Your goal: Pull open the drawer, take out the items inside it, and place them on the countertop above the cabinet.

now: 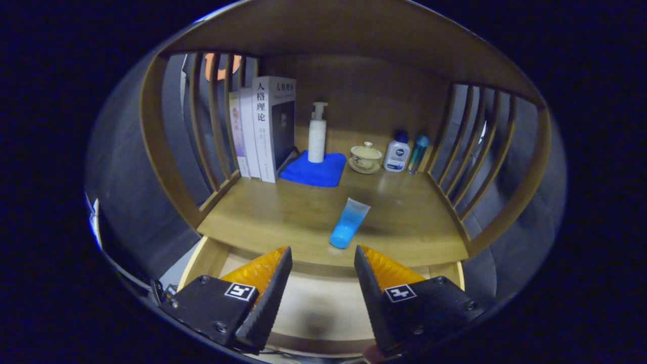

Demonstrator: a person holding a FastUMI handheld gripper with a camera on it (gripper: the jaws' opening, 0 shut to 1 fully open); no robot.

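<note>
My gripper (321, 248) is open, with nothing between its fingers, and hovers over the pulled-out drawer (313, 298). The part of the drawer's pale wooden floor that I can see is bare. Just beyond the fingertips, a blue tube (349, 223) lies on its side on the wooden countertop (273, 212), near the counter's front edge, cap end toward me.
At the back of the countertop stand several books (265, 126), a white pump bottle (317, 134) on a blue cloth (313, 169), a lidded teacup (365, 156), a white bottle (397, 151) and a teal bottle (417, 153). Wooden slatted sides (212, 116) and a top board enclose the counter.
</note>
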